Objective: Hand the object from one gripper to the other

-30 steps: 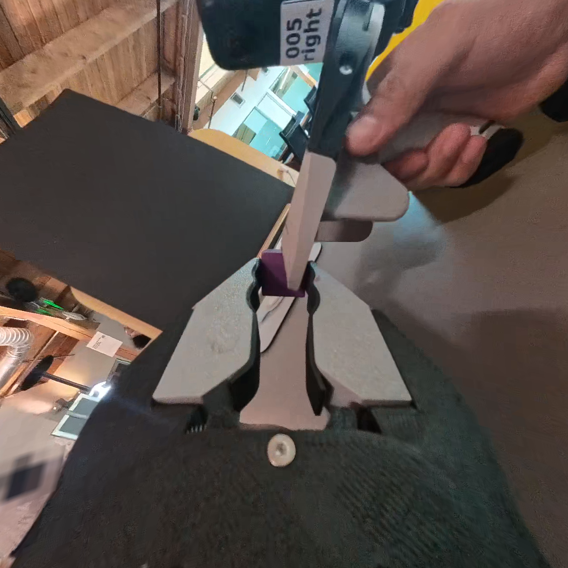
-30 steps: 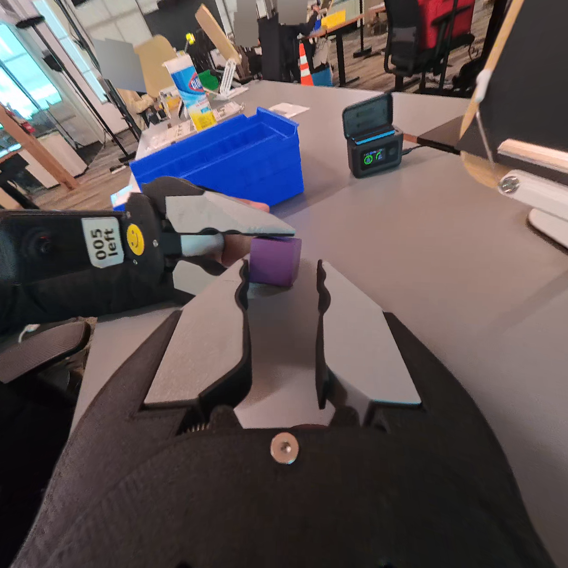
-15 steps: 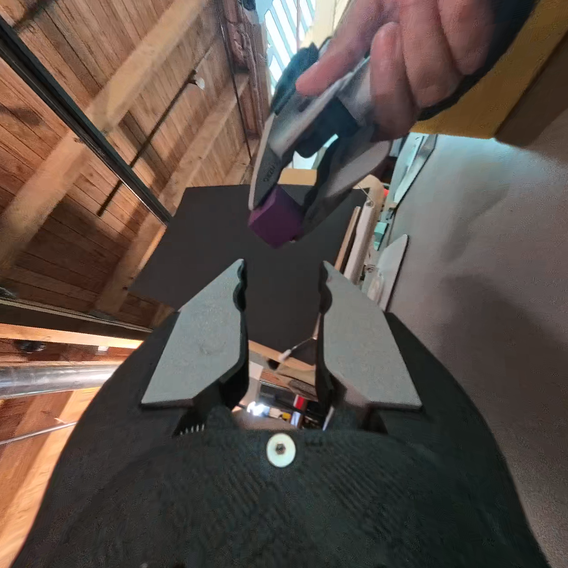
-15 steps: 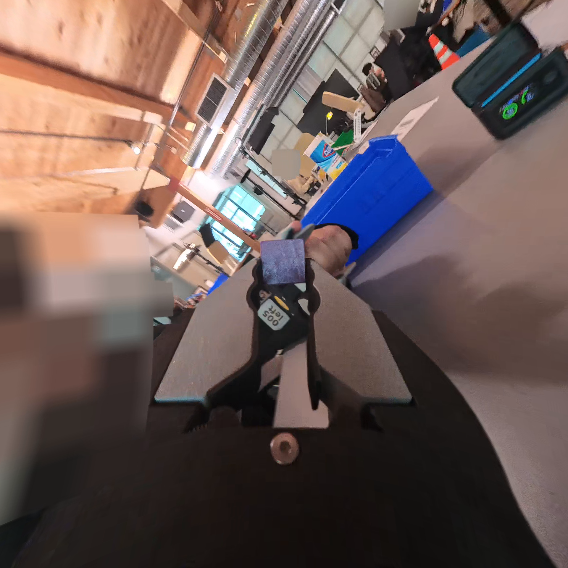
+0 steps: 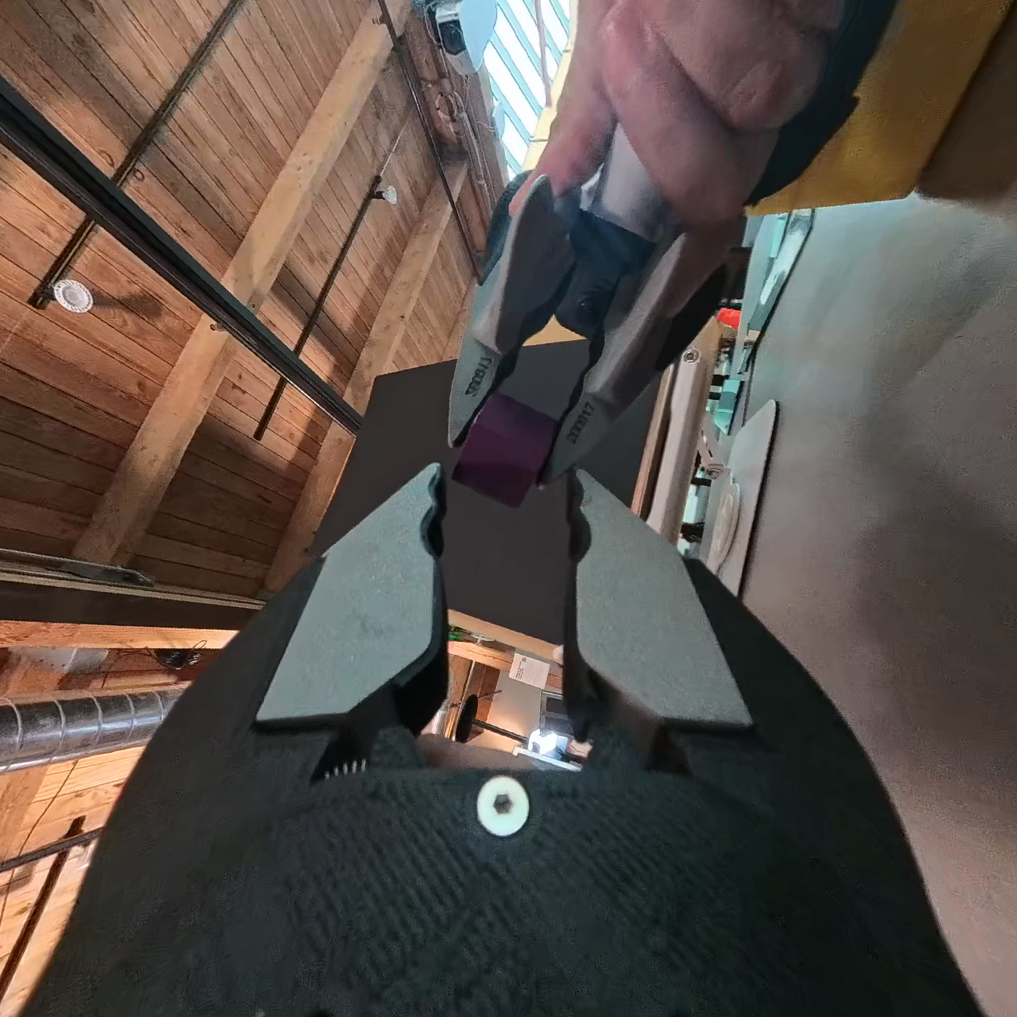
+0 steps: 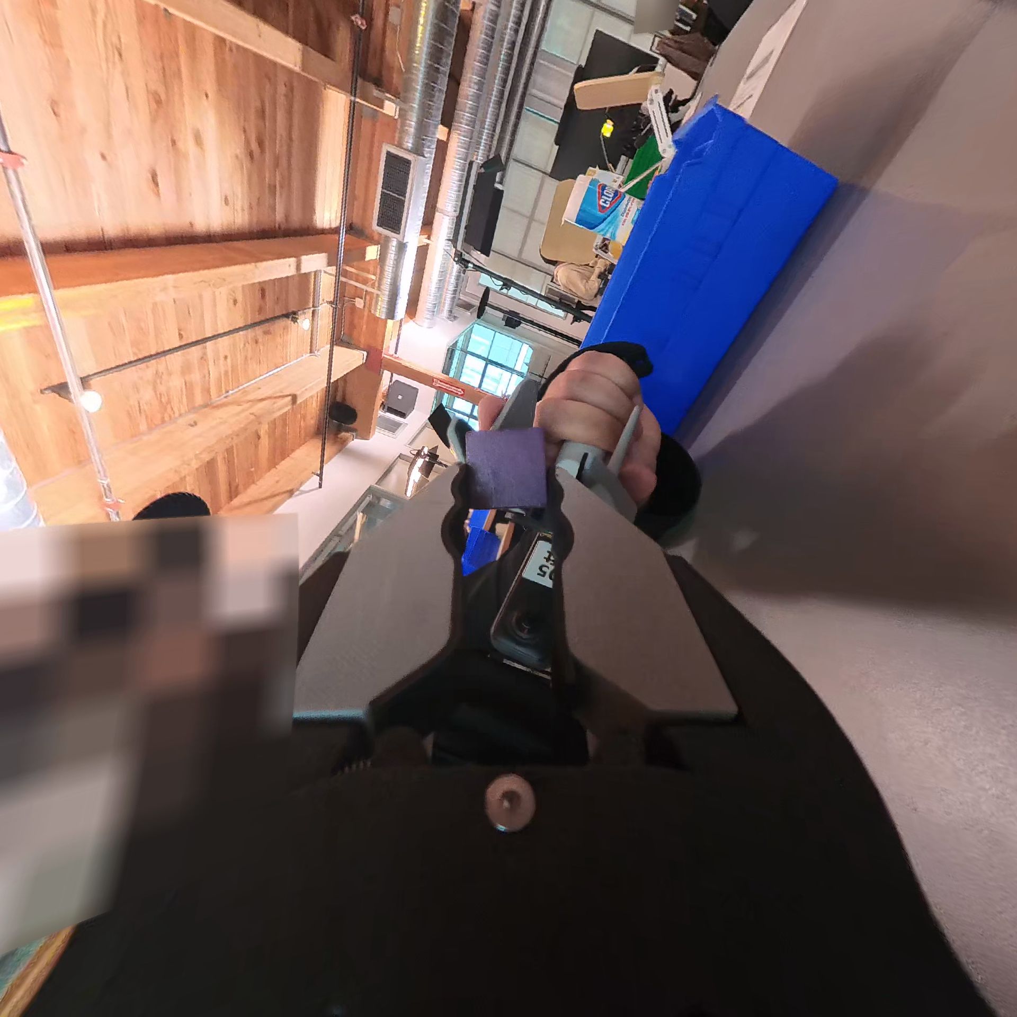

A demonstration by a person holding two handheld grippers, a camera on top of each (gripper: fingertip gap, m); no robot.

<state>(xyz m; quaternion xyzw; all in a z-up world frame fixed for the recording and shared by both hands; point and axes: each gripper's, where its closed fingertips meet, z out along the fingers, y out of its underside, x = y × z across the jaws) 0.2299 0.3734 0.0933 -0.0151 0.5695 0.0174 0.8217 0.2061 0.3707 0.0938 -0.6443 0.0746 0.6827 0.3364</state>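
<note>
Right now, left to right. Left gripper (image 5: 503, 484) is sitting with its fingers spread apart and gripping nothing; dark board and ceiling timber are showing through the gap. It is pointing up and away, tips just short of the purple cube (image 5: 503, 454), near it but not touching as far as I can tell. Probably waiting spread like that so the cube can be fed in between the pads.

Middle: the cube is hanging in the air, well off the grey table (image 5: 880, 495), pinched at the very tips of the right gripper (image 6: 506, 479). Only the near part of the block is seated between those fingers; most of it is sticking out past them toward the left gripper. That tip hold is likely deliberate, leaving free faces for the other tool to take.

Right: a hand (image 5: 677, 93) is squeezing the right gripper's handle, keeping the fingers pressed on two opposite cube faces. Blue bin (image 6: 715, 247) is sitting on the table beyond, not involved.

Orientation: the block is looking roughly equal on all sides, so no real long axis. In the left wrist view it is tilting, one edge leading down toward the left gripper's gap. In the right wrist view a flat square face is facing back along the fingers.
</note>
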